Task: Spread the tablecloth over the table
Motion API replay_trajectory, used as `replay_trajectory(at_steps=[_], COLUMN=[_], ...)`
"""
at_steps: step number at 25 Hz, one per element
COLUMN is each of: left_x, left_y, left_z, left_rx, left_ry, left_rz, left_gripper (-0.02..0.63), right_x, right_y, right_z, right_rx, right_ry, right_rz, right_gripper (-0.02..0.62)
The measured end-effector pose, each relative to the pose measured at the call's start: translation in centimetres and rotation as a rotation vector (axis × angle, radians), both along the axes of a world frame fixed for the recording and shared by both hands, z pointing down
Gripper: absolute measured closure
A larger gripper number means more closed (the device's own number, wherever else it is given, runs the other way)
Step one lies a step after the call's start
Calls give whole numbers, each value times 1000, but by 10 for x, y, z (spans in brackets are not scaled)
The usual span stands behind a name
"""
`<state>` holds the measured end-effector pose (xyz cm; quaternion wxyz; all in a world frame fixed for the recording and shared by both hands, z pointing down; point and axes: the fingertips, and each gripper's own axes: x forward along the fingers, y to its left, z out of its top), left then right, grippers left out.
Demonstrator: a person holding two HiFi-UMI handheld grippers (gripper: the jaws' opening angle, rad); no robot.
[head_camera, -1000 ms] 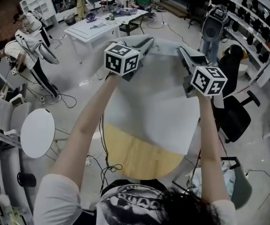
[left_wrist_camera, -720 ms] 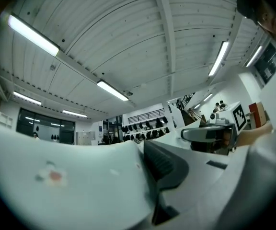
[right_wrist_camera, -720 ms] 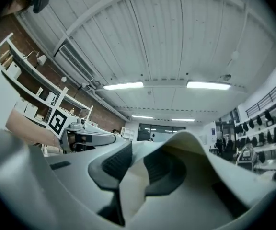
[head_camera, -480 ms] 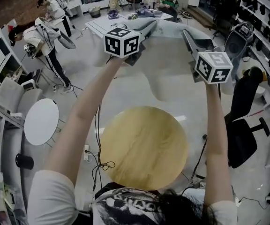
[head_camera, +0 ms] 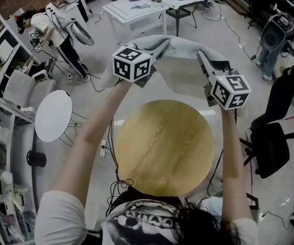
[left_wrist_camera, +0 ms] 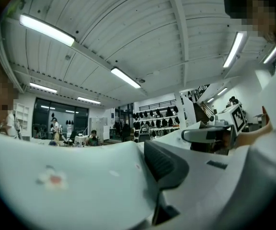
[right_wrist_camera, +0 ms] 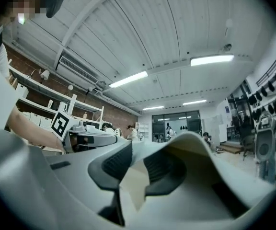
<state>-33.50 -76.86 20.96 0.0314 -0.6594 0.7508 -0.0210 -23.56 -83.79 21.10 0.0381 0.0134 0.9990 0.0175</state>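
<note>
A round wooden table (head_camera: 160, 147) stands bare right below me. The pale grey tablecloth (head_camera: 180, 73) hangs bunched in the air past its far edge, stretched between my two grippers. My left gripper (head_camera: 164, 43) holds the cloth's left end. In the left gripper view the cloth (left_wrist_camera: 71, 186) drapes over one jaw and only the right pad (left_wrist_camera: 164, 164) shows, while the jaws are opening. My right gripper (head_camera: 201, 54) is shut on the cloth's right end, and a fold of cloth (right_wrist_camera: 135, 186) sits pinched between its dark pads.
A small white round table (head_camera: 53, 115) stands to the left beside shelving. A black office chair (head_camera: 274, 142) is at the right. Farther off are a white rectangular table (head_camera: 142, 9) and people (head_camera: 50, 24). Cables (head_camera: 106, 154) lie on the floor by the wooden table.
A second ago the cloth lay over the far part of the table. Both grippers lifted it off, and now they have come lower with it bunched beyond the far edge.
</note>
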Motion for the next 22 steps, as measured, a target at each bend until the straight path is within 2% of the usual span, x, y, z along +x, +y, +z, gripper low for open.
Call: replay_trajectory(at_steps=[3, 7, 12, 15, 22], left_x=[12, 33, 61, 88, 152], left_y=[20, 55, 107, 138, 203], left_z=[32, 64, 83, 97, 128], left_rx=[-41, -78, -86, -85, -93], left_ry=[47, 85, 141, 176, 258], left_rz=[-6, -18, -20, -10, 33], left_gripper=[532, 532, 532, 532, 532], right_x=[11, 32, 63, 91, 161], right_y=[18, 55, 107, 138, 203], right_z=[32, 58, 74, 87, 122], right_rx=[-37, -35, -60, -119, -319], right_ry=[36, 71, 96, 100, 83], right_rz=[-14, -18, -16, -8, -3], right_gripper=[517, 517, 517, 520, 537])
